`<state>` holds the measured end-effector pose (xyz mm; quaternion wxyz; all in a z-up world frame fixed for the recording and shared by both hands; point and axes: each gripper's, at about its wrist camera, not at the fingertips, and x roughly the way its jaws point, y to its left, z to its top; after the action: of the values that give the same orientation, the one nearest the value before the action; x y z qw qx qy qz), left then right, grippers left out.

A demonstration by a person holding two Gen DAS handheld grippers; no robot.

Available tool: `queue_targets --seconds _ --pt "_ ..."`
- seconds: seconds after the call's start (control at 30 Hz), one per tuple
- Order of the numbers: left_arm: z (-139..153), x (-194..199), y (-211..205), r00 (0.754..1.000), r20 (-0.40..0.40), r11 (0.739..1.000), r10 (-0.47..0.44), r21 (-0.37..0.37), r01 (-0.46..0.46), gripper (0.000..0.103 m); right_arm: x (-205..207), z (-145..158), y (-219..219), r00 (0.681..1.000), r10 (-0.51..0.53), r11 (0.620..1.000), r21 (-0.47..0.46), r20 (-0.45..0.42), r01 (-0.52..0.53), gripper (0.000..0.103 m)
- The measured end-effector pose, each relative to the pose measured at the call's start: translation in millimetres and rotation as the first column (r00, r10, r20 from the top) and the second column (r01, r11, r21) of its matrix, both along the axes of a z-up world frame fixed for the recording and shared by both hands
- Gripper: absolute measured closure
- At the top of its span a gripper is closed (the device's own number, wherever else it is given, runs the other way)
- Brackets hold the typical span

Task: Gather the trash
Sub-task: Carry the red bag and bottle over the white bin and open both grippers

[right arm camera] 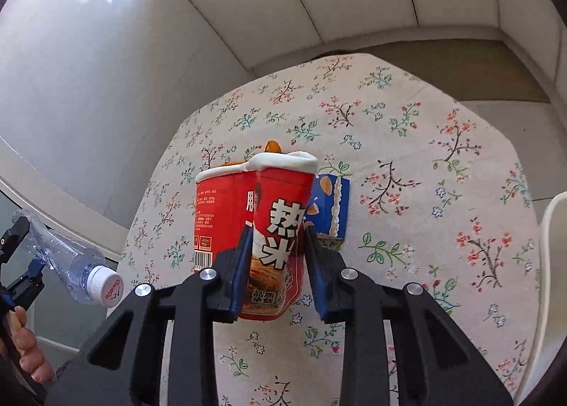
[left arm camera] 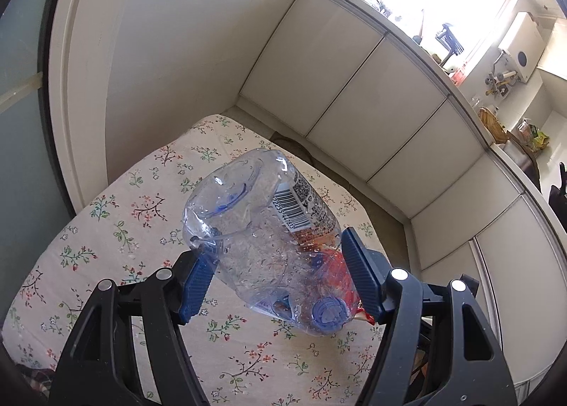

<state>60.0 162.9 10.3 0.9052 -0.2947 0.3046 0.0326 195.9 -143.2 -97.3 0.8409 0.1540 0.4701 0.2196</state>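
Right gripper (right arm camera: 274,250): we clamp the red cup (right arm camera: 255,229), its wall dented, above the counter (right arm camera: 425,158).
Left gripper (left arm camera: 280,275): we grip the bottle (left arm camera: 262,239).
Blue box (right arm camera: 331,207): on counter behind cup.

Trash in hand and on the table

A clear, crumpled plastic bottle (left arm camera: 262,236) with a barcode label and white cap is held tilted above the floral tablecloth, droplets inside it. A red instant-noodle cup (right arm camera: 262,236) with white lettering is squeezed and dented at its sides, its white rim buckled. Just behind it, a small blue carton (right arm camera: 331,207) lies flat on the cloth.
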Motion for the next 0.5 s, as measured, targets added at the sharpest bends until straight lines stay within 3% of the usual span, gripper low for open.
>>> queue_targets --seconds 0.5 --pt "40 2 -55 0.994 0.070 0.996 -0.080 0.036 0.077 0.037 -32 78 -66 0.972 -0.103 0.987 -0.097 0.214 0.125 0.073"
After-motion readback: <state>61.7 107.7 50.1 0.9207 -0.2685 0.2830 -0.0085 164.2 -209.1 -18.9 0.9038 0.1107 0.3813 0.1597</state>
